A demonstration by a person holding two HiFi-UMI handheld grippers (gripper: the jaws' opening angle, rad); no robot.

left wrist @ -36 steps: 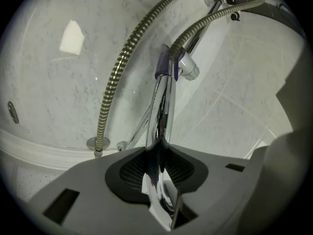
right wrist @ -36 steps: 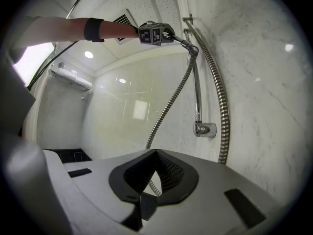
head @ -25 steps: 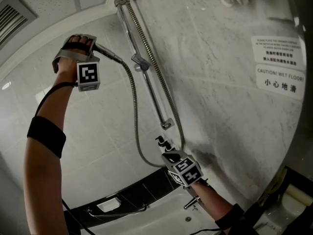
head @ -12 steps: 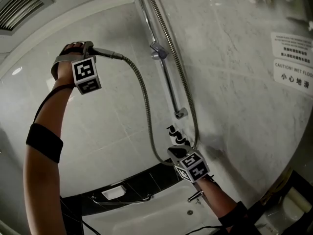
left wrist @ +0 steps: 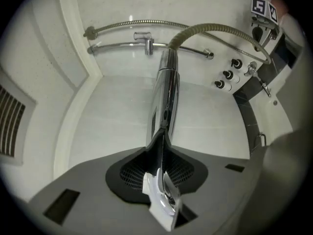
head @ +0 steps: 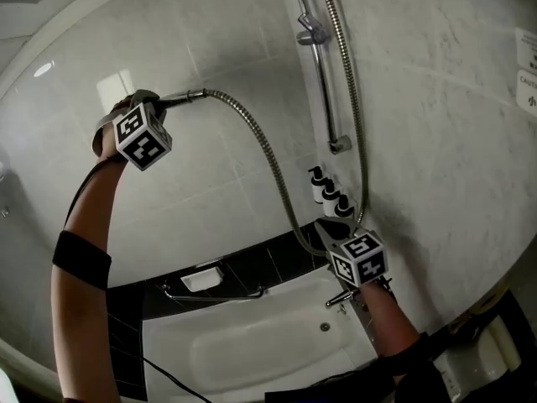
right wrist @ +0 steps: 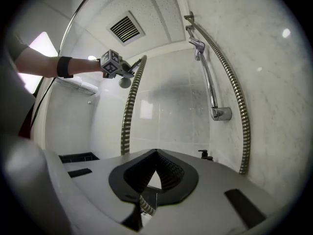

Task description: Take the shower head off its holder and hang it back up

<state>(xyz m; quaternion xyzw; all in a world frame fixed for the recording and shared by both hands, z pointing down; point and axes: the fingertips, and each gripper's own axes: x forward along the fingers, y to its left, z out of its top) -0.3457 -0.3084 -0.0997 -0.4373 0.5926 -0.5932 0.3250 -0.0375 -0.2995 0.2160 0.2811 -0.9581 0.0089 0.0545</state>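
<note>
Left gripper (head: 153, 102): clenched on the chrome handle of the shower head (head: 179, 98). The handle is seen running straight out between the jaws, with the hose (head: 270, 164) leaving its far end.
Right gripper (head: 329, 232): jaws drawn together. The low loop of the hose is seen passing right by them, but whether it is pinched cannot be told.
Shower head: off its holder (head: 310, 34), held out in the air before the tiled wall, well left of the rail (head: 325, 95) and above the tub (head: 252, 347).
Holder: empty, seated toward the upper end of the rail.
Weight and stiffness: the shower head is judged rigid and fairly light. The metal hose is judged flexible but springy, so a sideways drag on the handle's end is to be expected.
Surface: polished chrome, judged slippery, so a firm squeeze is called for.
Where to hold: the handle's middle is judged best, with the hose end left free for the holder.
Risk: twisting in the jaws from the hose's pull is judged likely.
</note>
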